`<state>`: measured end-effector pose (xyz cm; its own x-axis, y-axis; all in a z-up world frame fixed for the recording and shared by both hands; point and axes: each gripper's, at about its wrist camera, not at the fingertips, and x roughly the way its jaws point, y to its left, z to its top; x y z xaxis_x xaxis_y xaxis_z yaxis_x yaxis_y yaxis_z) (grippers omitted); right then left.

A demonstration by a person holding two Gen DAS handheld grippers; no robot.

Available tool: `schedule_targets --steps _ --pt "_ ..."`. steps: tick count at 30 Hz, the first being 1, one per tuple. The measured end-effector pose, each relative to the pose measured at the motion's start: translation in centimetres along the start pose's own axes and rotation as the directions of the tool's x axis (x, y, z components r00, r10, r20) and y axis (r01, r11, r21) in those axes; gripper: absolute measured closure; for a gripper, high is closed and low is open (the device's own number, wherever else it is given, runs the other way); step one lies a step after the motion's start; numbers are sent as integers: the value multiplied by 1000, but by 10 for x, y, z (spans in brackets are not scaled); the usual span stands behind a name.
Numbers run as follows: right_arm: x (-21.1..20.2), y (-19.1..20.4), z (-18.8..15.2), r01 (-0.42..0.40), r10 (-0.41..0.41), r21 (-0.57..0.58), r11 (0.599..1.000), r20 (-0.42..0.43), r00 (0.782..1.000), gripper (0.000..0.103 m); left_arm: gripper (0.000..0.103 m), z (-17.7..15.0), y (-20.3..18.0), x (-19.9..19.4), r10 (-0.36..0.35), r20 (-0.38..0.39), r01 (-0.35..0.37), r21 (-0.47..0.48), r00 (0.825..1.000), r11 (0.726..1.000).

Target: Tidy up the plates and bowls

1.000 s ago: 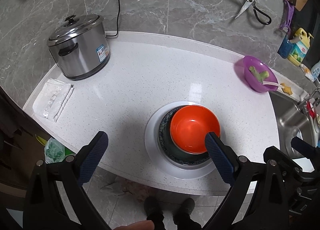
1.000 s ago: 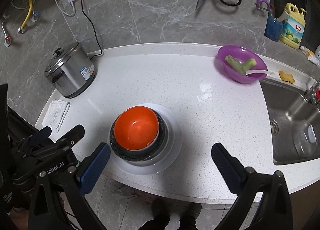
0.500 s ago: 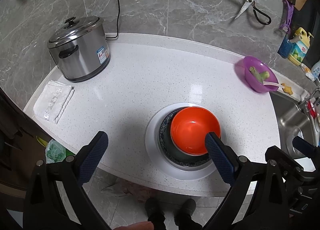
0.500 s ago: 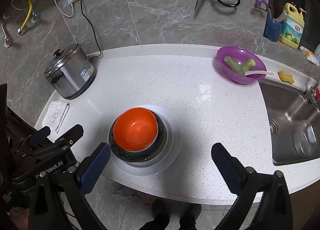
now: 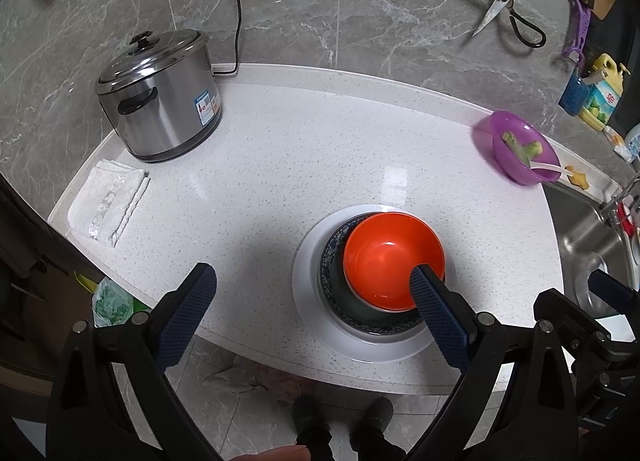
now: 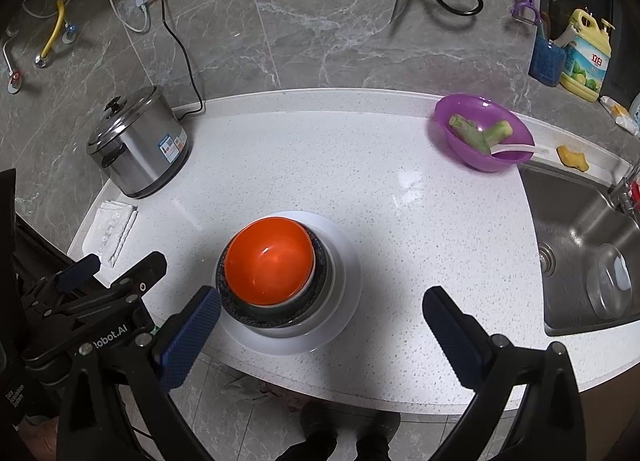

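The left gripper [image 5: 312, 289] is spread wide and grasps nothing; the right gripper [image 6: 320, 313] is likewise released, its jaws far apart and empty. Both hang above the near edge of the white counter [image 5: 320, 149].

The stack sits on that counter near its front edge. An orange bowl [image 5: 394, 259] rests inside a dark patterned bowl [image 5: 332, 257], which stands on a white plate [image 5: 308, 289]. In the left wrist view the stack lies behind the right-hand jaw, whose pad overlaps the orange bowl's near rim (whether it touches cannot be told). In the right wrist view the orange bowl [image 6: 269, 263] lies just beyond the left-hand jaw, with a pale rim showing between it and the dark one. The orange bowl is empty and glossy.

Far beyond the right-hand jaw, a purple bowl [image 6: 482, 133] holds green vegetable pieces [image 6: 478, 133] and a white spoon [image 6: 518, 148]. Beyond the left-hand jaw stands a lidded steel cooker [image 5: 160, 95], a folded white cloth [image 5: 108, 205] just in front of it. The sink [image 6: 580, 245] holds a clear glass vessel [image 6: 610, 281].
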<state>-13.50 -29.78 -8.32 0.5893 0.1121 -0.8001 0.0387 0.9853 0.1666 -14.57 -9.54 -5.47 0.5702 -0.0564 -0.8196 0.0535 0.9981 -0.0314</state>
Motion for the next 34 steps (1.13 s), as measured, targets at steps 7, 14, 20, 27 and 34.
schedule_targets --steps 7,14,20,27,34 --pt "2 -2 4 1 -1 -9 1000 -4 1000 0 5 0 1 4 -2 -5 2 4 1000 1000" --pt "2 0 3 1 -1 -9 1000 -4 1000 0 5 1 2 7 2 -8 -2 8 1000 1000" --pt "3 1 3 3 -3 -12 1000 -6 1000 0 4 1 2 9 4 -7 -4 18 1000 1000" --pt "6 -1 3 -5 5 -17 1000 -5 1000 0 0 -2 -3 16 37 -29 -36 40 999 999" --pt "10 -6 3 -2 2 -2 1000 -13 1000 0 0 -8 -5 25 115 -59 -111 56 992 992"
